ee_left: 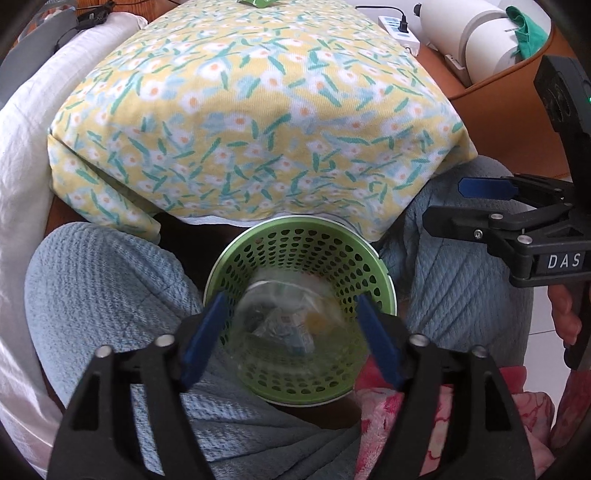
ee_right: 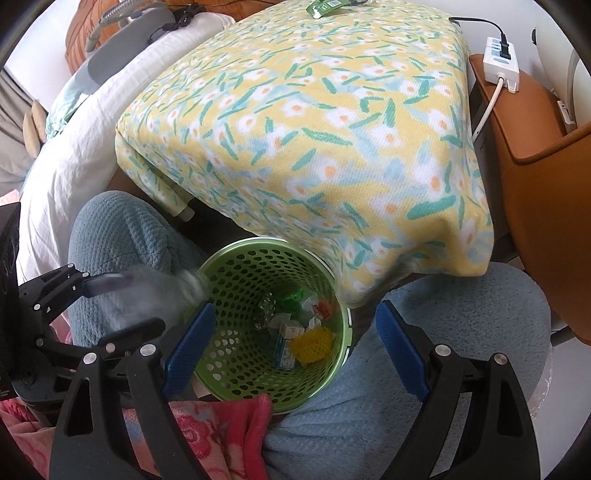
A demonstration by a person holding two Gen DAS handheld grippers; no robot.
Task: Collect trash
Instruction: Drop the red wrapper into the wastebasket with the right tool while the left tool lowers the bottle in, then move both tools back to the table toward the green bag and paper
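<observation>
A green perforated basket stands on the floor between a person's knees. It holds a yellow foam net, a small carton, and green and red wrappers. A clear plastic bottle appears blurred over the basket's mouth, between the blue pads of my left gripper. The pads stand apart from it and do not press on it. My right gripper hangs open and empty above the basket's right side. A green wrapper lies on the table's far edge.
A table under a yellow floral cloth overhangs the basket's far rim. White bedding lies left. A brown stand with a power strip is right. A pink floral blanket lies at the near side.
</observation>
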